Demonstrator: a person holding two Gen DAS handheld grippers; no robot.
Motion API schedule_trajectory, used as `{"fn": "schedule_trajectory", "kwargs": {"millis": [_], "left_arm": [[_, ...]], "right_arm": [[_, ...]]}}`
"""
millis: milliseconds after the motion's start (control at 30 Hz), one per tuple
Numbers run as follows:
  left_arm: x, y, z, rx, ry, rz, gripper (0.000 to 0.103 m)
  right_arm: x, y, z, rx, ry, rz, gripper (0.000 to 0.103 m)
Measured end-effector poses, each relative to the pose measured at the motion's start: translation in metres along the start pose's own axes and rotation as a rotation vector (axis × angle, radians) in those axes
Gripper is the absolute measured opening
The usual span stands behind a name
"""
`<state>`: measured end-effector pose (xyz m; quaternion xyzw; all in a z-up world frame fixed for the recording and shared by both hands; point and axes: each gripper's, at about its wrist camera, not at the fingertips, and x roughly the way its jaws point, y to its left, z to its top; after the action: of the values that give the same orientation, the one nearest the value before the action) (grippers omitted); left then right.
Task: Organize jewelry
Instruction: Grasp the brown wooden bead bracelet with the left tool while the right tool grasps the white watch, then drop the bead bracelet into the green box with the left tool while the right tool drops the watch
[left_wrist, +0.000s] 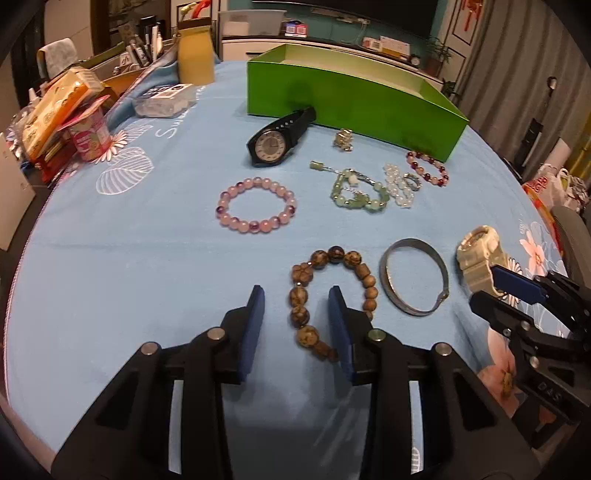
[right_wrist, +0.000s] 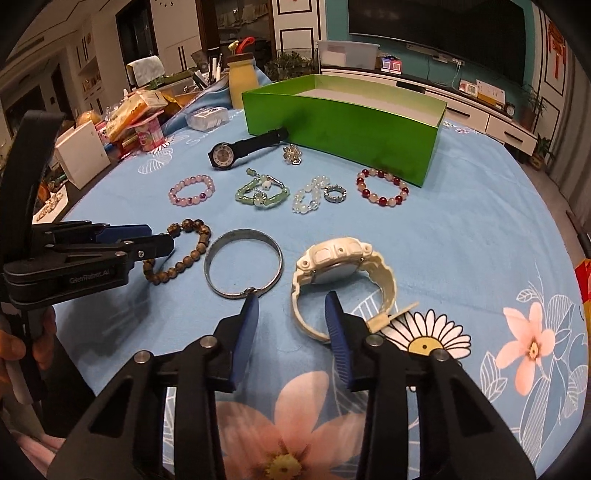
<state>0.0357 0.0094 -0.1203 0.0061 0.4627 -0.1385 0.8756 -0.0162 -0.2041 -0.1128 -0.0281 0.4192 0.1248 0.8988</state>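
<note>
Jewelry lies on a blue cloth before an open green box (left_wrist: 354, 99) (right_wrist: 343, 118). My left gripper (left_wrist: 297, 299) (right_wrist: 159, 238) is open, its fingers astride the left side of a brown bead bracelet (left_wrist: 328, 295) (right_wrist: 184, 251). My right gripper (right_wrist: 291, 304) (left_wrist: 487, 282) is open, its fingers astride the near band of a white watch (right_wrist: 343, 273) (left_wrist: 480, 254). A silver bangle (left_wrist: 413, 277) (right_wrist: 243, 264) lies between them. Farther off lie a pink bead bracelet (left_wrist: 256, 203), a black watch (left_wrist: 277, 140), a green bracelet (left_wrist: 358, 192), a clear bead bracelet (left_wrist: 397, 184), a ring (left_wrist: 413, 181), a red bead bracelet (left_wrist: 428, 168) and a small brooch (left_wrist: 343, 139).
Snack packets and a pink cup (left_wrist: 90, 134) crowd the left table edge. A yellow bottle (left_wrist: 195, 55) and a clear plastic case (left_wrist: 162, 99) stand at the back left. A white box (right_wrist: 79, 153) sits at the left edge.
</note>
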Motion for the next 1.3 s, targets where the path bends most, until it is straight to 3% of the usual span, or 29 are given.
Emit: {"fn": "schedule_trajectory", "kwargs": {"millis": [133,333,800,1100,1300], "left_arm": [[0.002,0.002,0.001,0.016,0.0,-0.025,0.014],[0.0,0.0,0.001,0.036,-0.004,-0.049,0.011],[-0.037,-0.003,0.026,-0.031,-0.061,-0.179,0.011],[-0.059,0.001,0.06,-0.062,-0.111,-0.222,0.011],[-0.063,0.0,0.087,-0.056,-0.131,-0.21,0.011]], "right_arm": [[0.005,-0.003,0.001,0.003,-0.002,-0.007,0.027],[0.009,-0.005,0.002,0.007,-0.015,0.002,0.011],[-0.034,-0.033,0.024,0.186,-0.097,0.157,0.01],[-0.052,-0.04,0.041,0.187,-0.156,0.181,0.01],[-0.056,-0.047,0.055,0.172,-0.192,0.171,0.01]]}}
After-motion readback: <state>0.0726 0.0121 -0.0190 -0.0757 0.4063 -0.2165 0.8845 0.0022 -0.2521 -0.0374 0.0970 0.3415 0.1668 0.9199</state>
